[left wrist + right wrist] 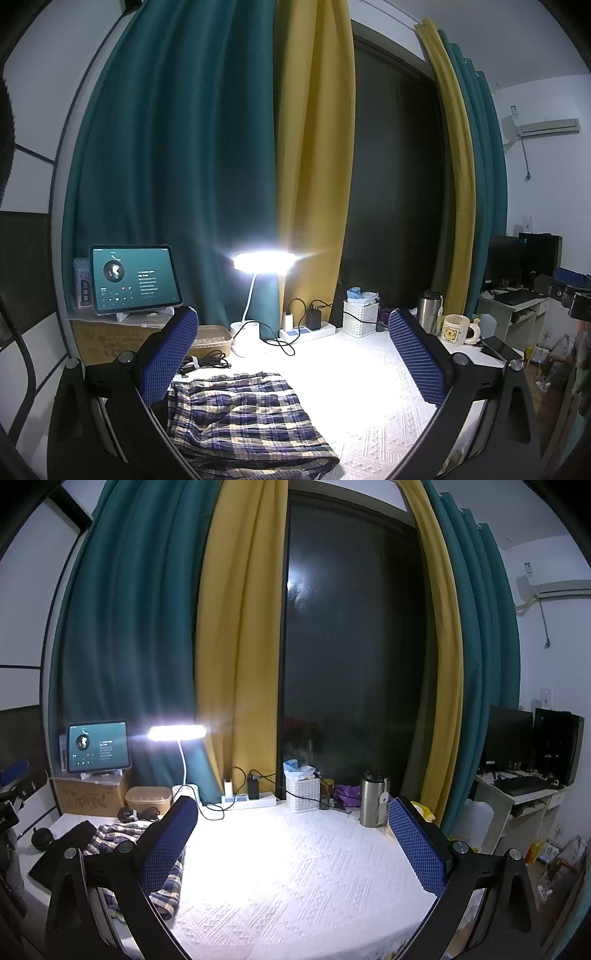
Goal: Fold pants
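Note:
Plaid pants in navy, white and yellow lie folded on the white textured tablecloth, low and left in the left wrist view. My left gripper hovers above them, open, with nothing between its blue pads. In the right wrist view the same pants lie at the left, partly hidden behind the left finger. My right gripper is open too, held over bare tablecloth to the right of the pants. The other gripper shows at the far right edge of the left wrist view.
A lit desk lamp, a tablet on a cardboard box, a power strip with cables, a white basket, a steel flask and a mug line the back. A dark cloth lies left of the pants.

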